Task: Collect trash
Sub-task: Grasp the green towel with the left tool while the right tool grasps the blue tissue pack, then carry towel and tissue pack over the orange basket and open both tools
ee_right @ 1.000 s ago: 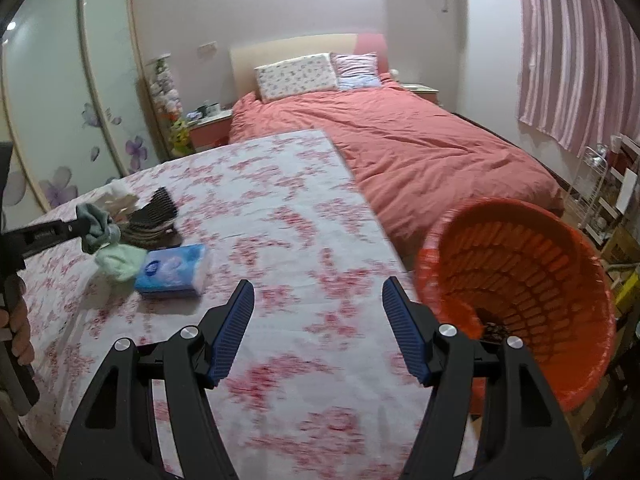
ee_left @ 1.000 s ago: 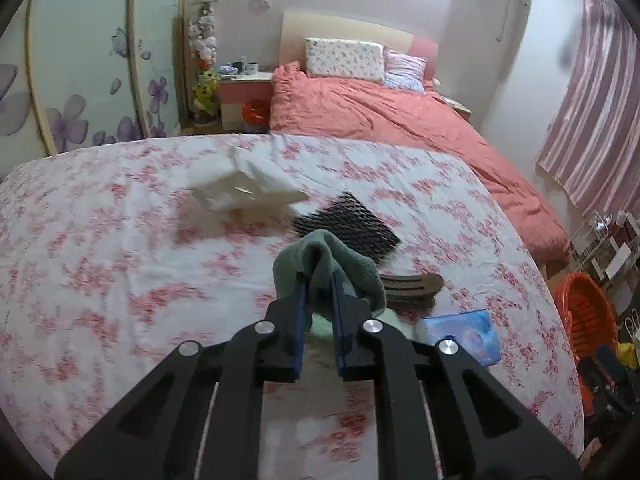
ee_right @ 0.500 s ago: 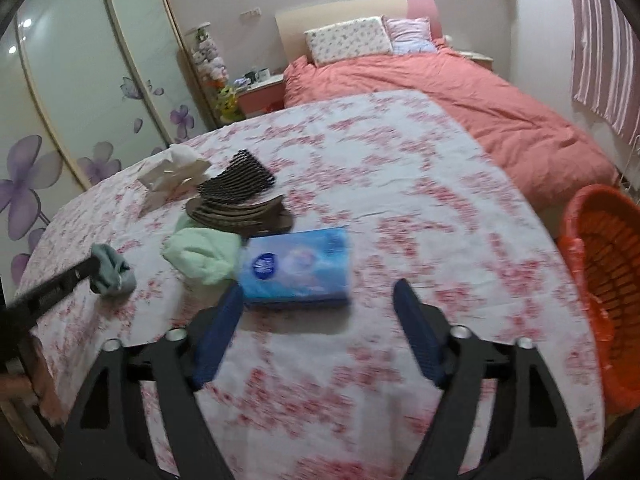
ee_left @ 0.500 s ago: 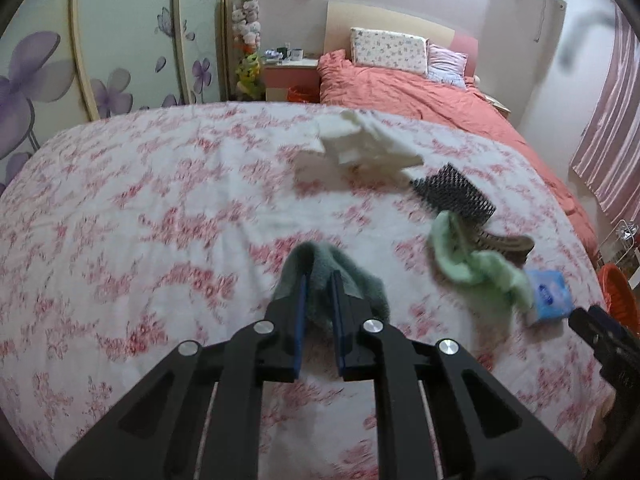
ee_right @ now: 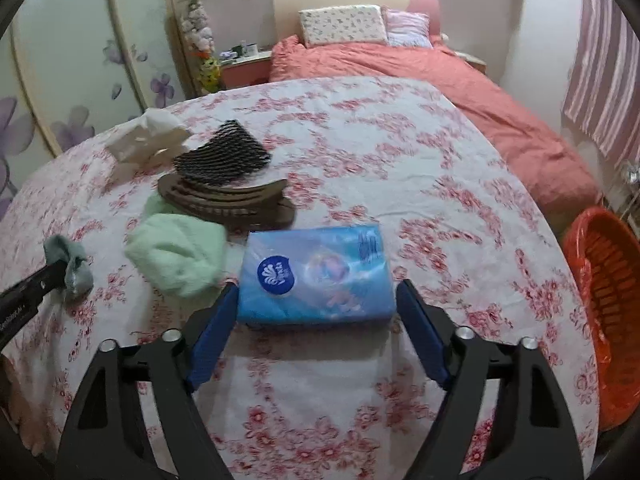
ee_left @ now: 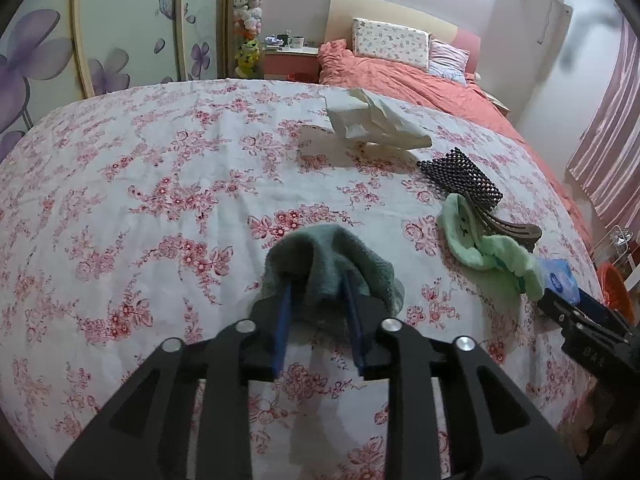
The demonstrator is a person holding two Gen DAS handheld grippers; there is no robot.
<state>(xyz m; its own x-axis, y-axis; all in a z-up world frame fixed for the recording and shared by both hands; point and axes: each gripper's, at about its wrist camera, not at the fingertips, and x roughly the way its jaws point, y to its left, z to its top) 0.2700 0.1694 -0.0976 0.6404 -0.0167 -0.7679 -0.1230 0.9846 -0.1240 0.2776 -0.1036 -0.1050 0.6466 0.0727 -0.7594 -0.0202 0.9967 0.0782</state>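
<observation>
— What's the left tongs [ee_left: 318, 312] got there?

— A grey-green sock [ee_left: 328, 264]. The sock is draped over both blue pads, and the tongs stand partly apart, with the cloth bunched between and around them. From the other side you can see the sock [ee_right: 70, 262] hanging off the tip, just above the floral bedspread [ee_left: 160, 184].

— And the right tongs [ee_right: 316, 312]?

— Spread wide, one finger on each side of the blue tissue pack [ee_right: 316, 272]. The near edge of the pack sits between the pads. The left pad looks right against the pack's corner, the right one just beside it; I can't say that either is pressing.

— What else is lying about?

— A pale green fluffy sock [ee_right: 176, 256] just left of the pack, touching a brown wooden comb-like piece [ee_right: 228, 200]. On that rests a black mesh net [ee_right: 222, 156], and behind it a crumpled white tissue [ee_right: 144, 140]. The same net [ee_left: 460, 176] and tissue [ee_left: 372, 124] show from the left side.

— The bin?

— An orange basket [ee_right: 600, 300] off the bedspread's right edge, well apart from both tongs. A coral-covered bed [ee_right: 460, 92] stands beyond.
</observation>
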